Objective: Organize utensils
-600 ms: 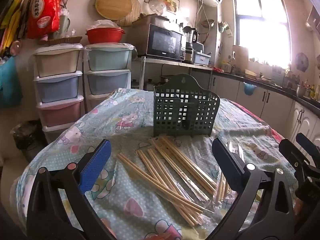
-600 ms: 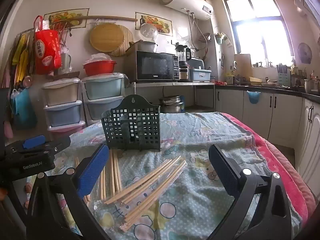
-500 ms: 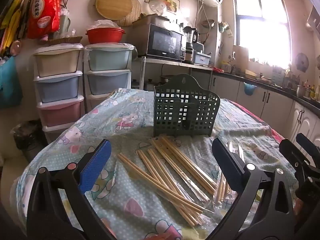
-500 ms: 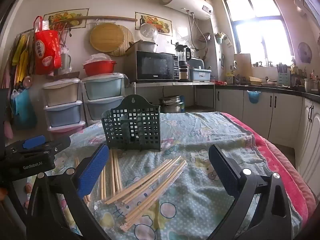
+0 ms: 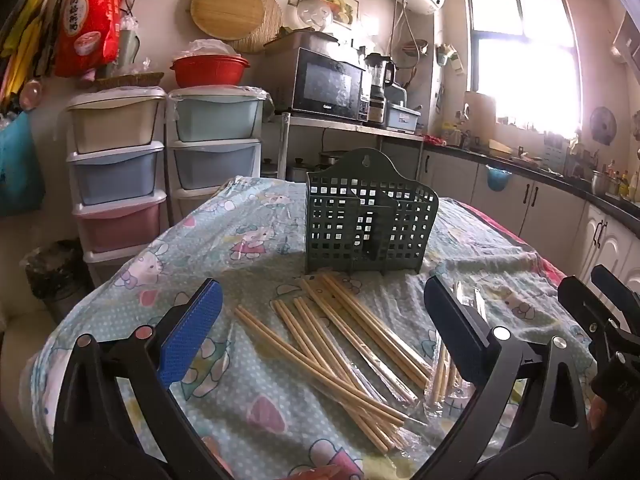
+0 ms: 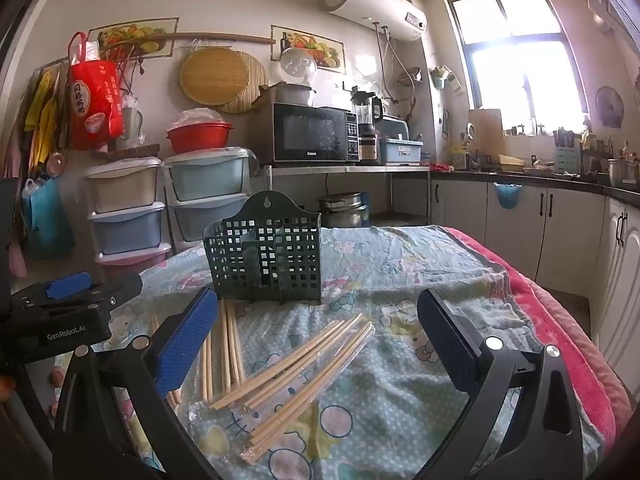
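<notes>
Both tools hang released with nothing between their pads: the left tool (image 5: 320, 332) and the right tool (image 6: 316, 344). Just ahead of them the wrapped chopsticks (image 5: 340, 340) lie loose on the counter (image 5: 248, 240), with the empty green holder (image 5: 368, 224) beyond. Nothing is sorted yet; next probably comes pinching one bundle. "GenRobot.AI" is printed on the left tool's body.

Two fisheye views, each mounted on a handheld gripper, look forward and slightly downward along its fingers across a cloth-covered table (image 5: 256, 384) toward a kitchen wall. The left view sits close to the near table edge; the right view sits just beside it. Both share the green basket (image 5: 366, 216) and chopsticks (image 6: 288, 364).
</notes>
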The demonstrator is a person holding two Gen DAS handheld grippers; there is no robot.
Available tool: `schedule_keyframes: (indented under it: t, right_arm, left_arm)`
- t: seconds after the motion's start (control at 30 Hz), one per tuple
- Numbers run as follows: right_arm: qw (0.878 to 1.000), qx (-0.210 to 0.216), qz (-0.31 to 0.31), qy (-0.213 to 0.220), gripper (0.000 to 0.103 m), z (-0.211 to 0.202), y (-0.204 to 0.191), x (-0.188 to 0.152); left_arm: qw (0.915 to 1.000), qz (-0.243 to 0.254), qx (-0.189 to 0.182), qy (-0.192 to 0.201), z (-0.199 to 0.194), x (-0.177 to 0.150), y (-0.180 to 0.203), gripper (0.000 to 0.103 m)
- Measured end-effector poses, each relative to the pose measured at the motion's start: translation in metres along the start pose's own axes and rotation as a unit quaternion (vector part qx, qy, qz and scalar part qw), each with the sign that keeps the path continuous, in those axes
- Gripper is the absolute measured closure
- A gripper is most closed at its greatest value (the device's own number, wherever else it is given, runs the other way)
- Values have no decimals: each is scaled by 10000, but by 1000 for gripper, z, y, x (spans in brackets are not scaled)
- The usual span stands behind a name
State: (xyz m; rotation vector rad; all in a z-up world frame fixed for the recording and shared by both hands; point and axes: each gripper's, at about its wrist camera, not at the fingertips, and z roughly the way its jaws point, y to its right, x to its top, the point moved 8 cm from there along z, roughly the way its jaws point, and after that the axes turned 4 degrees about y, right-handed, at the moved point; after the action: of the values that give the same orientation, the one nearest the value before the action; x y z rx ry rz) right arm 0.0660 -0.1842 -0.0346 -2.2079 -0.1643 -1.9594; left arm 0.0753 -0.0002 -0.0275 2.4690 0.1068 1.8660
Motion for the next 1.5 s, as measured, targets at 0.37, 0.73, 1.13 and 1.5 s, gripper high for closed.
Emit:
schedule_keyframes:
  t: [0.37, 0.73, 1.13, 1.5]
  right_arm:
    - [10000, -3, -2, 6, 6, 0, 1, 2]
    - [10000, -9, -3, 10, 6, -1, 0, 2]
    - [10000, 31, -33, -31, 6, 1, 0, 1]
    - [9984, 258, -193, -465, 6, 18, -9, -7]
  left_arm:
    - [10000, -8, -24, 3, -1, 1, 3, 10]
    - [10000, -11, -28, 5, 0, 0, 3, 10]
    - [10000, -17, -18, -12, 1, -1, 3, 10]
    - [9996, -166, 66, -217, 9, -5, -8, 10]
